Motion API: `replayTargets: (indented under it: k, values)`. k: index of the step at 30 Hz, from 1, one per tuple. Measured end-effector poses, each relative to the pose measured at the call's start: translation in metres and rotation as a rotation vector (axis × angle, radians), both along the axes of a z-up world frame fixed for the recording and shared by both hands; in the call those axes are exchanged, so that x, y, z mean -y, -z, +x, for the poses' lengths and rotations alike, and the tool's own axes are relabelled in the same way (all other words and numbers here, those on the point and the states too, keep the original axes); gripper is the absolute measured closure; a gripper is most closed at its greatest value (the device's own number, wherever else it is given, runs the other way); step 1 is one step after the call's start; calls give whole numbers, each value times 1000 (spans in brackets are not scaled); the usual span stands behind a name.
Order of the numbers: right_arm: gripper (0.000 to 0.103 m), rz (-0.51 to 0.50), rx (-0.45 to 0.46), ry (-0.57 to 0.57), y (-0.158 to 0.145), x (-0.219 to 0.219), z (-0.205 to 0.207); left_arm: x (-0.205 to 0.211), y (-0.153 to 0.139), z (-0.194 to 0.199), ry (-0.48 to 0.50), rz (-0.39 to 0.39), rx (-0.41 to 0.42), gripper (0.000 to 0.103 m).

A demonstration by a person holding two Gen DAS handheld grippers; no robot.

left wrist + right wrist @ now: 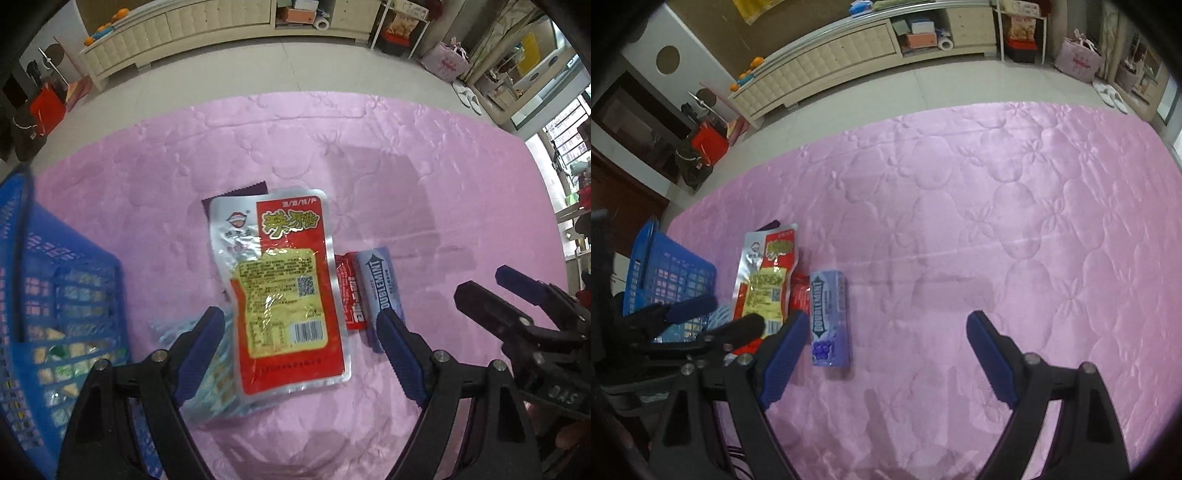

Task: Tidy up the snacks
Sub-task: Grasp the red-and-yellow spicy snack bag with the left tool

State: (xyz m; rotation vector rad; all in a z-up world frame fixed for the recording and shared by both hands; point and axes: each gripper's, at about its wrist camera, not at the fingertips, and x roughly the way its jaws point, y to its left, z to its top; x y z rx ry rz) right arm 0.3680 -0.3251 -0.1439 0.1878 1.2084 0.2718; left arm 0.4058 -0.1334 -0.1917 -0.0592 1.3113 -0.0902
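Looks like the approach step: left gripper [303,325] wide open and empty over the red snack pouch [284,291], right gripper [886,332] likewise empty, so next it'll need to drop and pinch.

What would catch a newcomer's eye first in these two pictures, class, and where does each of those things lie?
First, the big red and silver snack pouch lying flat in the middle of the shiny pink quilted cover, framed by the open left tongs. Right of it lie a small red packet and a purple Doublemint pack. A blue plastic basket with snacks inside stands at the left edge.
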Motion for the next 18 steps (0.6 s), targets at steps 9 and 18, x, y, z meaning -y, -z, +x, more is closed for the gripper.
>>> replayTargets:
  k: [9,18]
  values:
    - [13,-14,-24,-35,17,-11,6,-2,17,11,8,-4,-32,20]
    - [13,-32,-34,-35,22,-9,8,6,25,17,6,-17,-63,20]
